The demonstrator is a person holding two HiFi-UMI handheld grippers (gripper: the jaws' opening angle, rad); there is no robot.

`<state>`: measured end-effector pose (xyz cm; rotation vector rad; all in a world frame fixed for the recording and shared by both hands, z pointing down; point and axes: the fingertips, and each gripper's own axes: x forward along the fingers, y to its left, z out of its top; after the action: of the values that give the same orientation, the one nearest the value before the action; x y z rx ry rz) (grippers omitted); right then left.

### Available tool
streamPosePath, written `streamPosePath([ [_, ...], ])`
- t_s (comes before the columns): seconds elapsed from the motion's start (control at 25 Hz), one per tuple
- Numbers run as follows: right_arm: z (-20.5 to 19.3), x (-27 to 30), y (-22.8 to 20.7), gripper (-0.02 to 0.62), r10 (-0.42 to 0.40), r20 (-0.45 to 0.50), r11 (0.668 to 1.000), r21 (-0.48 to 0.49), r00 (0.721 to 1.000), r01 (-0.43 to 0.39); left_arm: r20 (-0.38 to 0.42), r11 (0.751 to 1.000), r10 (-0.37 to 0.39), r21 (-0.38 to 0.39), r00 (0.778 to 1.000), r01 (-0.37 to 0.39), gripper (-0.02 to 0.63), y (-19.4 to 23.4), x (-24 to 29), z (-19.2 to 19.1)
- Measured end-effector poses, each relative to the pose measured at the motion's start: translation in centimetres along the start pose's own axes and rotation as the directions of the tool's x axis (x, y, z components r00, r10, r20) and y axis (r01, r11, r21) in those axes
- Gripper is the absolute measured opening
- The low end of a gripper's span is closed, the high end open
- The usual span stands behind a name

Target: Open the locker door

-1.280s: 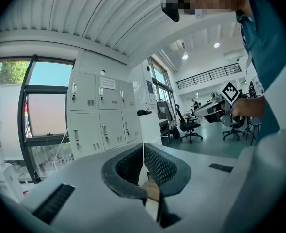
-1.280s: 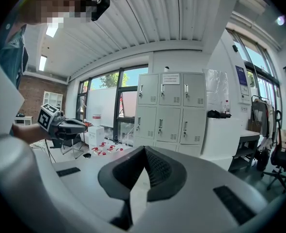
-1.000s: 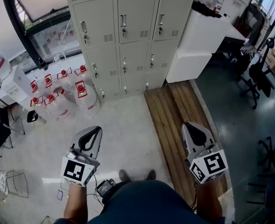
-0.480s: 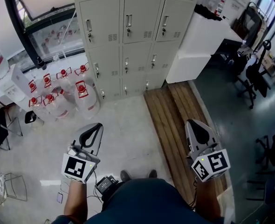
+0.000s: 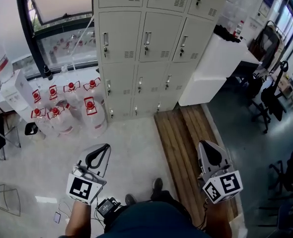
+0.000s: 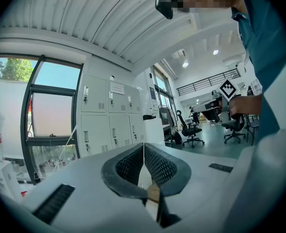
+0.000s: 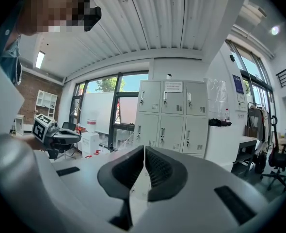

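The left gripper (image 5: 103,148) and the right gripper (image 5: 204,144) each have their jaws pressed together on nothing. Both are held well short of the locker bank (image 5: 151,38), tips aimed towards it. Every locker door (image 5: 120,36) that shows seems closed, though the top row is cut off. Red-capped water jugs (image 5: 89,114) crowd the floor just left of the locker bank, and a white counter (image 5: 211,68) stands against its right side.

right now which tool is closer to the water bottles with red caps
Left. The left tool sits just short of the water bottles; the right tool is across the floor, over the wooden platform.
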<state>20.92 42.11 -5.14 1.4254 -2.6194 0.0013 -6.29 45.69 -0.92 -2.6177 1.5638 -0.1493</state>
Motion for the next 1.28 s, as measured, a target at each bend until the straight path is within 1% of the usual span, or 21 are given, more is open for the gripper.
streamPosePath([
  [0.12, 0.6, 2.8, -0.6, 0.037, 0.024, 0.011, 1.0, -0.018, 1.0, -0.023, 0.004, 0.999, 0.035, -0.004, 0.999, -0.035, 0.02, 1.4, 0.6, 0.1],
  [0.24, 0.6, 5.1, -0.6, 0.037, 0.066, 0.033, 0.998, -0.01, 0.997, -0.065, -0.004, 0.997, 0.071, 0.012, 0.997, -0.071, 0.02, 2.3, 0.7, -0.4],
  [0.36, 0.8, 7.5, -0.7, 0.038, 0.12, 0.033, 0.993, -0.009, 0.992, -0.12, -0.029, 0.994, 0.109, 0.003, 0.994, -0.109, 0.02, 3.3, 1.1, -0.6],
  [0.44, 1.2, 9.6, -1.5, 0.037, 0.167, 0.034, 0.986, -0.034, 0.985, -0.166, -0.055, 0.99, 0.14, 0.006, 0.989, -0.14, 0.02, 4.5, 1.9, -0.8],
  [0.48, 1.4, 10.8, -2.2, 0.038, 0.18, 0.037, 0.983, -0.045, 0.983, -0.178, -0.055, 0.988, 0.157, 0.014, 0.986, -0.157, 0.02, 5.1, 2.6, -0.7],
  [0.56, 1.5, 12.6, -3.5, 0.038, 0.193, 0.047, 0.981, -0.043, 0.98, -0.191, -0.046, 0.983, 0.181, 0.031, 0.982, -0.18, 0.02, 5.7, 3.6, -0.4],
  [0.64, 1.3, 14.4, -4.3, 0.038, 0.208, 0.047, 0.978, -0.03, 0.977, -0.207, -0.059, 0.98, 0.2, 0.032, 0.978, -0.198, 0.02, 6.0, 4.7, -0.6],
  [0.92, 0.8, 20.6, -6.9, 0.038, 0.291, 0.019, 0.957, -0.014, 0.957, -0.291, -0.105, 0.973, 0.226, -0.022, 0.968, -0.229, 0.02, 6.5, 10.4, -1.8],
  [1.04, 0.7, 22.8, -8.4, 0.038, 0.322, 0.014, 0.947, -0.021, 0.947, -0.322, -0.117, 0.969, 0.244, -0.019, 0.963, -0.248, 0.02, 7.1, 12.8, -1.8],
  [1.28, 0.1, 25.8, -11.5, 0.037, 0.369, 0.008, 0.93, 0.003, 0.93, -0.369, -0.129, 0.96, 0.277, -0.001, 0.952, -0.28, 0.02, 7.2, 17.0, -1.1],
])
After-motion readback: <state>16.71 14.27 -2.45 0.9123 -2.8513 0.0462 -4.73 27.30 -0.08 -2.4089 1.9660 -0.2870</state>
